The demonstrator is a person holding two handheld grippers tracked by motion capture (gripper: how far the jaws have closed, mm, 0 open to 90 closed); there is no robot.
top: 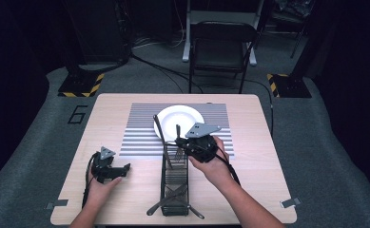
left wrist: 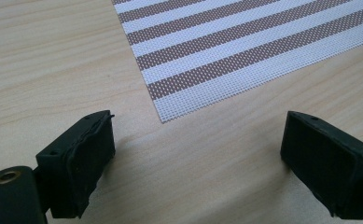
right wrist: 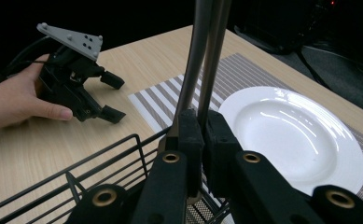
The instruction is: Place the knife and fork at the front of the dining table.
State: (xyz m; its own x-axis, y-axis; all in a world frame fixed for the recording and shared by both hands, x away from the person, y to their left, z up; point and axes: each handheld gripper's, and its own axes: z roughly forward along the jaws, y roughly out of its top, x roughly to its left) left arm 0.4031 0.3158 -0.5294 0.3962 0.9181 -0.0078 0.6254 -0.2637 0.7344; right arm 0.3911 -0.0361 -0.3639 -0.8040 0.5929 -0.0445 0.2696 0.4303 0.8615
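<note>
My right gripper [top: 178,141] [right wrist: 202,126] is shut on the slim metal handle of a utensil [right wrist: 202,60], which stands upright out of its jaws [top: 177,131]. It hovers over the far end of a black wire basket [top: 175,176] [right wrist: 100,156]. The utensil's lower end is hidden behind the jaws. My left gripper [top: 118,169] [left wrist: 198,154] rests on the wooden table at the left, open with nothing between its pads, close to the corner of the striped placemat [left wrist: 244,51]. The right gripper view also has the left gripper [right wrist: 110,96], held by a hand.
A white plate [top: 187,116] [right wrist: 291,135] lies on the striped placemat [top: 140,135] behind the basket. Another long utensil [top: 159,129] leans up out of the basket's far end, and cutlery [top: 170,199] lies across its near end. A black chair [top: 223,47] stands beyond the table.
</note>
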